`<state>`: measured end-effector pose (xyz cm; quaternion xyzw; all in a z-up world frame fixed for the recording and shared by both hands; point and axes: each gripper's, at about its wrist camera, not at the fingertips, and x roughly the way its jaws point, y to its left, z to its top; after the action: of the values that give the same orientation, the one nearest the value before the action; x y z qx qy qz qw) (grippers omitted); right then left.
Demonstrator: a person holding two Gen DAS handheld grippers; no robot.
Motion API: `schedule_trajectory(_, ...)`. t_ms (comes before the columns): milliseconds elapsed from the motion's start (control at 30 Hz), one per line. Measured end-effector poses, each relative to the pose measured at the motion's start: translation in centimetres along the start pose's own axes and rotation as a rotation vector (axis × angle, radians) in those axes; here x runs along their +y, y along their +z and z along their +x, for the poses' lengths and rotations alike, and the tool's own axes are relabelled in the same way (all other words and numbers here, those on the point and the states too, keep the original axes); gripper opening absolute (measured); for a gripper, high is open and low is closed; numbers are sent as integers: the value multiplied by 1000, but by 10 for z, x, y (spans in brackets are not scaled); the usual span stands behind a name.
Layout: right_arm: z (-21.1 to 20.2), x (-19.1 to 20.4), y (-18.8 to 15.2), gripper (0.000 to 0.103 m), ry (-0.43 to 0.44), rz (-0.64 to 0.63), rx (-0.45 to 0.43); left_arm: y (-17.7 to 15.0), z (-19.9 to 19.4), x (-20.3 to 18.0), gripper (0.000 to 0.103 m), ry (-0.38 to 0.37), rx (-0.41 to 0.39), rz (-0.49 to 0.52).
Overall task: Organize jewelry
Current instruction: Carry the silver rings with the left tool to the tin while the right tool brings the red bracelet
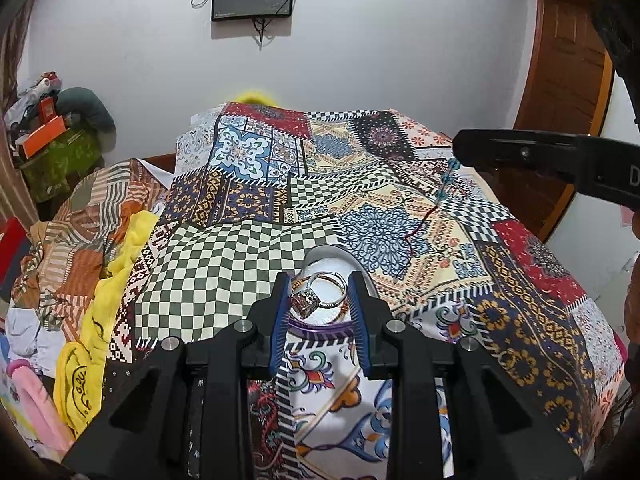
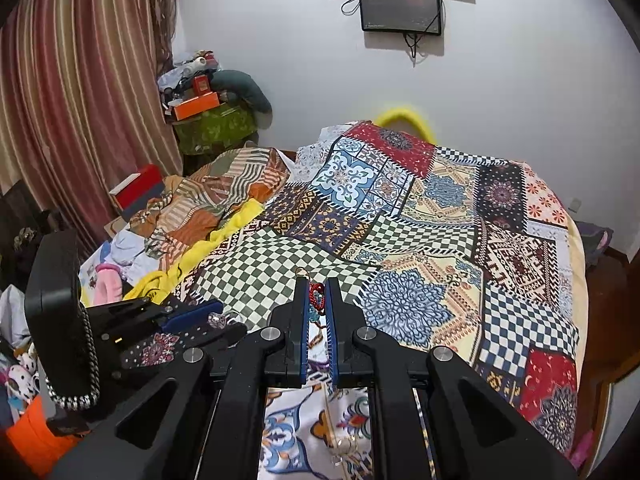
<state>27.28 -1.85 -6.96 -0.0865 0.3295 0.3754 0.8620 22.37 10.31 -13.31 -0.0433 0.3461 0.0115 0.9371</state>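
My left gripper [image 1: 319,298] holds a silver ring with a square stone [image 1: 307,300] between its blue pads, over a small white dish with a purple rim [image 1: 320,326] that holds another ring [image 1: 326,278]. My right gripper [image 2: 316,304] is shut on a red cord bracelet with teal beads [image 2: 316,300]; in the left wrist view the bracelet [image 1: 434,200] hangs from the right gripper's fingertips [image 1: 464,148] above the patchwork bedspread [image 1: 400,220]. The left gripper shows at the left of the right wrist view [image 2: 192,320], ring in it [image 2: 217,320].
A small gold-coloured piece of jewelry [image 2: 344,446] lies on the bedspread under my right gripper. Crumpled striped and yellow cloths [image 1: 100,240] lie on the bed's left. Boxes and clutter [image 2: 200,108] stand by the curtain. A wooden door [image 1: 568,80] is at the right.
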Motion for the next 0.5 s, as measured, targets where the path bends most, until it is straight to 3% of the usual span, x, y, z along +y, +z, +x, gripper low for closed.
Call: schedule_trajectory(500, 77, -4, -1, 7, 8, -11, 161, -1, 66, 17, 28, 1, 103, -33)
